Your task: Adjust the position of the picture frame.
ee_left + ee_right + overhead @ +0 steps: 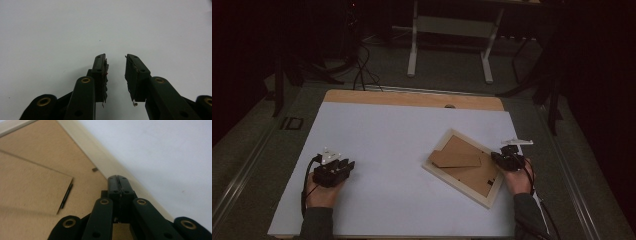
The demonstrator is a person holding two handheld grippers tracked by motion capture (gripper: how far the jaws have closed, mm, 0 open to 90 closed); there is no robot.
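A pale wooden picture frame (439, 176) lies face down on the white sheet, its brown backing board (472, 172) up and the stand flap (454, 159) folded across it. My right gripper (498, 156) is shut with nothing between its pads, its tips (118, 179) over the frame's inner right edge (100, 157) next to a small dark retaining tab (94, 169). My left gripper (346, 165) rests at the left of the sheet, far from the frame. Its jaws are open and empty over bare white surface (116, 63).
The white sheet (392, 150) covers a wooden table whose far edge (412, 97) shows bare. A white-legged desk (449, 35) and cables (362, 65) stand on the dark floor beyond. Dark stands flank both sides of the table.
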